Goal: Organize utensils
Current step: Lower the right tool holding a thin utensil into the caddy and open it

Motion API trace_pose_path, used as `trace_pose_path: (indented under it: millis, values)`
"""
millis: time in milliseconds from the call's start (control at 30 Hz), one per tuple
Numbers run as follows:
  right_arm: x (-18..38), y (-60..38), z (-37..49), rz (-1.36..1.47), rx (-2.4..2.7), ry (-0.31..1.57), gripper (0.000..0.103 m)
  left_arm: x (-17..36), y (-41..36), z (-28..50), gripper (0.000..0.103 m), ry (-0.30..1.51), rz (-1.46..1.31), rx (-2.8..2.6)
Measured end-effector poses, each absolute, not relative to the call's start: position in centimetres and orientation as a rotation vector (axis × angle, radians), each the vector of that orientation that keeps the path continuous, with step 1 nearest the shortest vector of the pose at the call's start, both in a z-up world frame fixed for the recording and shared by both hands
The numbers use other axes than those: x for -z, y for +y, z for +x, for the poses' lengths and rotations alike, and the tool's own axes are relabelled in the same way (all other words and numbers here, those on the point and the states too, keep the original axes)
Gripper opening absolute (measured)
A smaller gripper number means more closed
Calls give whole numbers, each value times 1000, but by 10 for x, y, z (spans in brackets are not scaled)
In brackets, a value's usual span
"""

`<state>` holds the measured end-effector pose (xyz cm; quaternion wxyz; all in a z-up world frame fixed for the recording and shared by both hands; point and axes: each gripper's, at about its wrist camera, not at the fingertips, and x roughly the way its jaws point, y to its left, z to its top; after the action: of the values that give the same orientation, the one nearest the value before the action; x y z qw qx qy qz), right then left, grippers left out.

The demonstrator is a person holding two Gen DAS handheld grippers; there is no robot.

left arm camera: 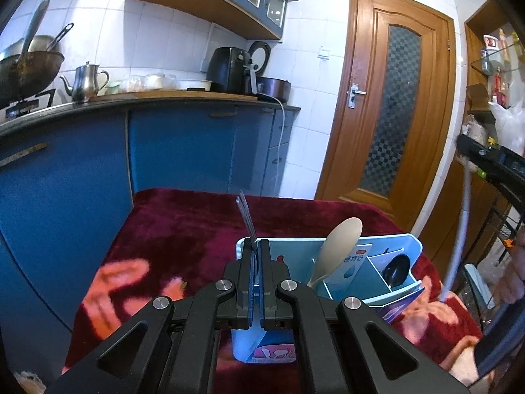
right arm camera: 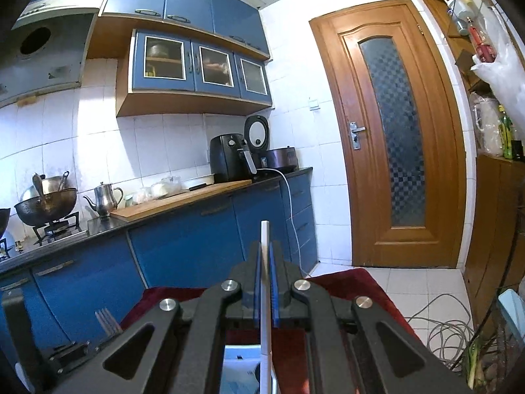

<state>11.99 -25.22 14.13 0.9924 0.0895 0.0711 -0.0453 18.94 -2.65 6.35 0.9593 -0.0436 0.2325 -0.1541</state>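
Note:
My left gripper [left arm camera: 256, 246] is shut on a metal fork [left arm camera: 245, 218], held upright with its tines up, above the near left corner of the light blue utensil organizer [left arm camera: 407, 249]. The organizer stands on the red cloth and holds a beige wooden spoon [left arm camera: 338, 246] and a black spoon [left arm camera: 397, 271] in separate compartments. My right gripper [right arm camera: 265, 249] is shut on a white utensil handle [right arm camera: 265, 295] that stands upright between its fingers. The fork's tines [right arm camera: 106, 320] and the left gripper show at lower left in the right wrist view. The organizer's rim [right arm camera: 239, 358] shows below my right gripper.
The red patterned cloth [left arm camera: 170, 243] covers the table. Blue kitchen cabinets [left arm camera: 183, 151] stand behind it, with a wok, kettle and air fryer on the counter. A wooden door [left arm camera: 390, 98] is at the right. The right gripper's arm [left arm camera: 492, 170] reaches in from the right. Cables [right arm camera: 439, 325] lie on the floor.

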Motion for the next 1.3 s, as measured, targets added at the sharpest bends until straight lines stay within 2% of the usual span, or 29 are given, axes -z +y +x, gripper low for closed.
trace_pose_path:
  millis: [300,600,767,900,1067,1300]
  values:
    - [-131,-244,140,168,89,131,6,-63,-24,189,1,467,-93,322]
    - [-112,-226,157,131,-18,248,6,-62,-27,186,4,470,-96,340]
    - [-107,-220,157,140,-87,285,8,-65,-25,183,19,462,-108,353]
    - [-112,-225,150,179,-97,279,16,-69,-26,177,31,462,-110,368]
    - [-119,-236,132,219,-95,276,19,-81,-24,165,44,428,-99,377]
    - [-123,-248,94,248,-87,289,22,-98,-23,141,47,403,-77,385]
